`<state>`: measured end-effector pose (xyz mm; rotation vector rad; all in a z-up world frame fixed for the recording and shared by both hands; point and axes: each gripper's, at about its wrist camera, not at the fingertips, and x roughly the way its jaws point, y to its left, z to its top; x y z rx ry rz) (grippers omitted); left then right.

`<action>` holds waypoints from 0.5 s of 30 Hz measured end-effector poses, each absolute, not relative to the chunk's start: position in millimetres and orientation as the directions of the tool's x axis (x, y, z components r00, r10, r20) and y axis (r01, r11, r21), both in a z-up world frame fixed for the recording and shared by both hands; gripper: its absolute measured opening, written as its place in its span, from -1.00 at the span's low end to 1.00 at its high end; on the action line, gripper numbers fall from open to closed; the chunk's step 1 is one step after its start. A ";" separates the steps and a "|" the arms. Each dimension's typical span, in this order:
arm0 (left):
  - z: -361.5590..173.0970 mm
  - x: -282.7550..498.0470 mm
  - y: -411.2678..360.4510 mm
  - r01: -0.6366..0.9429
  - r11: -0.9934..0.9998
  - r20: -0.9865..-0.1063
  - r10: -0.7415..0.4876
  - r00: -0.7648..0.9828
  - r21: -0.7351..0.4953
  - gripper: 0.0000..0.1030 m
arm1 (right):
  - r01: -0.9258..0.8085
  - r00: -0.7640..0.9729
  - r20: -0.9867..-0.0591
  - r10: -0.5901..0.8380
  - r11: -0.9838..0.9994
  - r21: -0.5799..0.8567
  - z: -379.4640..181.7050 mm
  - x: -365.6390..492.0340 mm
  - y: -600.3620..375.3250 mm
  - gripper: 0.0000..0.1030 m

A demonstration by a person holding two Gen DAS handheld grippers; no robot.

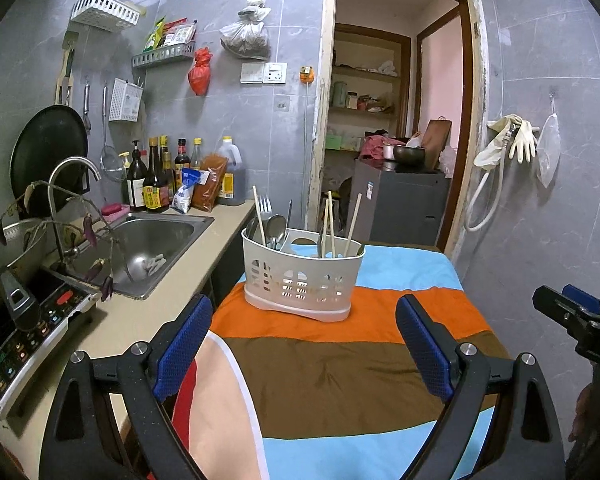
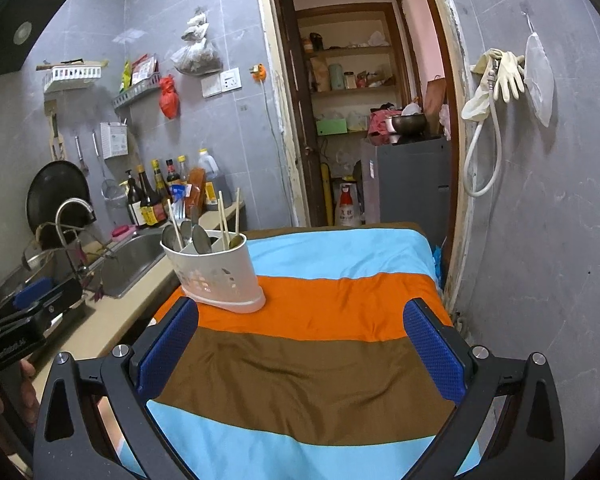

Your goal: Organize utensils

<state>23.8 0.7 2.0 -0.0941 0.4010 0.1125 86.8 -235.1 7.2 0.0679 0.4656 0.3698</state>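
A white slotted utensil holder (image 1: 302, 278) stands on the striped cloth (image 1: 340, 368) on the table. Its left compartment holds spoons (image 1: 277, 227), a fork (image 1: 265, 205) and one chopstick; its right compartment holds several chopsticks (image 1: 331, 224). The holder also shows in the right wrist view (image 2: 216, 272), at the cloth's left edge. My left gripper (image 1: 304, 320) is open and empty, a short way in front of the holder. My right gripper (image 2: 300, 328) is open and empty over the cloth, to the right of the holder. Its side shows at the right edge of the left wrist view (image 1: 580, 316).
A counter with a steel sink (image 1: 148, 248) and tap (image 1: 72, 184) runs along the left. Sauce bottles (image 1: 160, 176) stand at its far end. An induction cooker (image 1: 28, 328) and a pot sit nearest. An open doorway (image 1: 396, 120) lies behind the table.
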 end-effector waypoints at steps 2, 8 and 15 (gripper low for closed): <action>0.5 22.7 -0.3 -0.127 0.989 -0.396 0.089 0.914 -0.071 0.75 | -0.333 0.828 -0.428 0.363 0.931 0.147 6.5 86.6 -235.8 1.00; -1.4 21.6 0.5 -0.125 0.989 -0.402 0.086 0.912 -0.073 0.75 | -0.330 0.826 -0.434 0.359 0.933 0.144 5.1 86.4 -237.3 1.00; -5.0 24.7 3.1 -0.122 0.989 -0.414 0.078 0.907 -0.082 0.74 | -0.328 0.825 -0.437 0.358 0.934 0.145 4.1 87.5 -237.8 1.00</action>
